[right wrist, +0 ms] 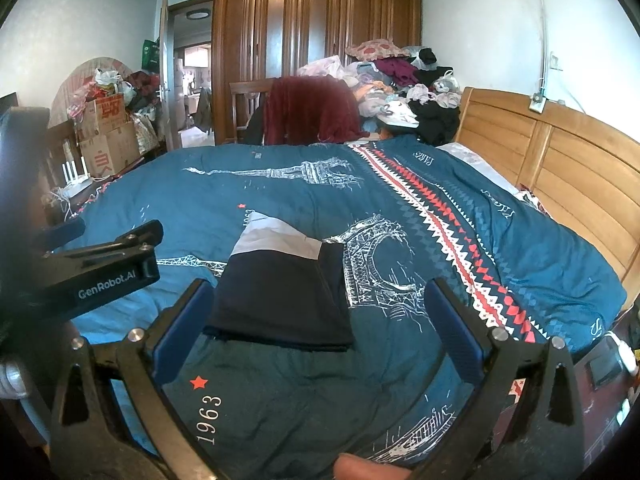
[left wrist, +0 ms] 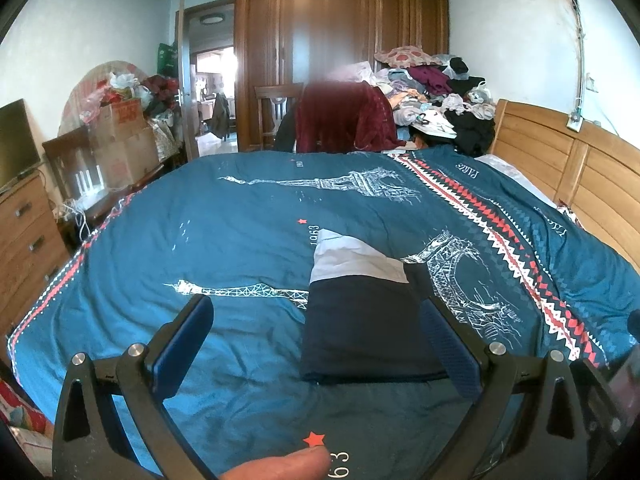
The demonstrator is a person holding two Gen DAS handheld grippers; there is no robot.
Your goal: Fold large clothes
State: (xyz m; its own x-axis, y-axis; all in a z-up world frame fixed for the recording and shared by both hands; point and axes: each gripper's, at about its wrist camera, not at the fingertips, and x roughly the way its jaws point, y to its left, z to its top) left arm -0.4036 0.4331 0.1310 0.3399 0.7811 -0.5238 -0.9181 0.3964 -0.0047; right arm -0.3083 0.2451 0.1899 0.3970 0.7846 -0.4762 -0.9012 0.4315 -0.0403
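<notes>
Folded garment (left wrist: 360, 320) flat on the teal duvet (left wrist: 200, 220), dark navy body nearest, pale grey-white band at its far end, pointing toward 12 o'clock. Left gripper (left wrist: 320, 340) hovering low over the bed, jaws spread wide, blue pads (left wrist: 188, 344) well apart, nothing between them but open air above cloth; the right-hand finger overlapping the garment's 3 o'clock edge in this view, contact impossible to call. A fingertip (left wrist: 280, 466) poking in at 6 o'clock, just under a red star and the numerals 63. From the right wrist camera, right gripper (right wrist: 320, 320) likewise gaping, empty, the garment (right wrist: 280, 292) sitting between its fingers and leaning toward the 9 o'clock one, near hem close to that pad (right wrist: 180, 332). Left gripper's black body (right wrist: 104, 276) visible at 9 o'clock, GenRobot.AI lettering readable. Duvet printed with white Eiffel Tower drawings, "1963" at 7 o'clock, a red-and-white zigzag stripe (right wrist: 432, 220) running from 12 toward 4 o'clock. Wooden headboard (right wrist: 560, 168) at 2 o'clock. Tall brown wardrobe (right wrist: 316, 40) at 12 o'clock, a chair draped in maroon fabric (right wrist: 312, 108) in front of it, a heap of mixed clothes (right wrist: 400, 80) at 1 o'clock beside the headboard. Cardboard boxes (right wrist: 108, 136) and bags stacked at 10 o'clock, next to an open doorway (right wrist: 192, 80).
</notes>
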